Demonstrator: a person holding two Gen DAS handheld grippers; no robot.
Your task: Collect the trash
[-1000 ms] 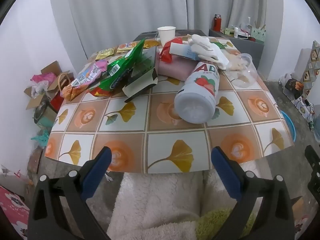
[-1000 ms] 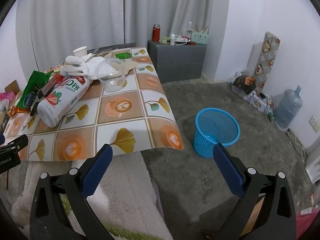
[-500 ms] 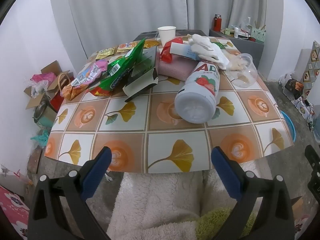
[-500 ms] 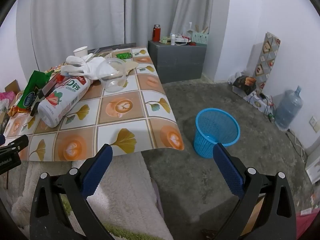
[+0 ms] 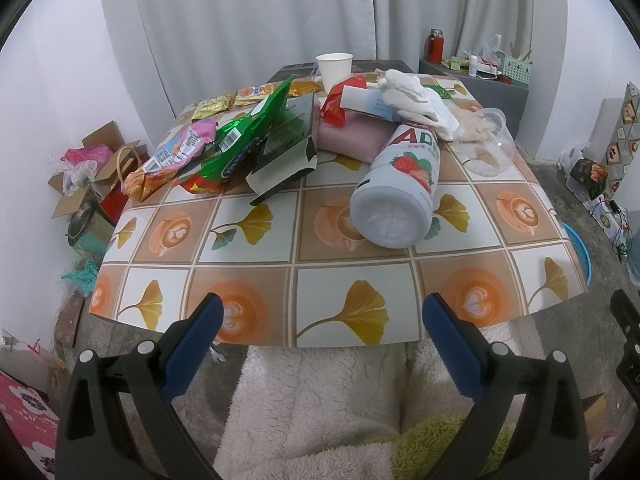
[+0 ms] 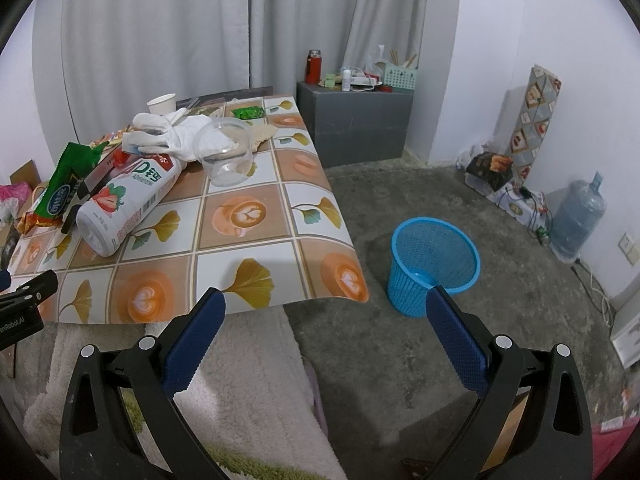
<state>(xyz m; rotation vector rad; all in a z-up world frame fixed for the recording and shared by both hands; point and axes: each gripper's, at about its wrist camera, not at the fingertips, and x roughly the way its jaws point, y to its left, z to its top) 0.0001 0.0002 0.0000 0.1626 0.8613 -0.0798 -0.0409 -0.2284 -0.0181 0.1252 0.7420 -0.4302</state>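
Left wrist view: the left claw (image 5: 320, 320) fills the bottom of the frame, its two blue-padded fingers (image 5: 192, 350) spread wide apart with nothing between them, short of the near edge of the surface (image 5: 256, 280). Above it, across the middle of the frame, the trash lies in one heap. One white bottle (image 5: 400, 188) lies on its side at centre right, base toward the camera, with a strawberry picture and the large letters "AD" readable. One paper cup (image 5: 334, 66) stands upright at top centre. One clear plastic cup (image 5: 486, 146) lies tipped at right of the bottle. One pair of white gloves (image 5: 416, 100) rests over the bottle's far end. One green snack bag (image 5: 244, 140) leans at centre left, with one pink wrapper (image 5: 172, 156) beside it at left and one open dark carton (image 5: 286, 152) touching it at right. Three small yellow packets (image 5: 228, 100) lie behind them. Writing on these is too small to read.

Right wrist view: the right claw (image 6: 324, 312) sits at the bottom, its fingers likewise wide apart and holding nothing. One blue mesh bin (image 6: 434, 264) stands on the floor at centre right, beside the surface's right edge. The bottle (image 6: 128, 200) lies at left, with the clear cup (image 6: 226, 152) above it. One large water jug (image 6: 580, 216) stands at far right. At the left edge part of the other claw shows a label ending "Robot.AI".
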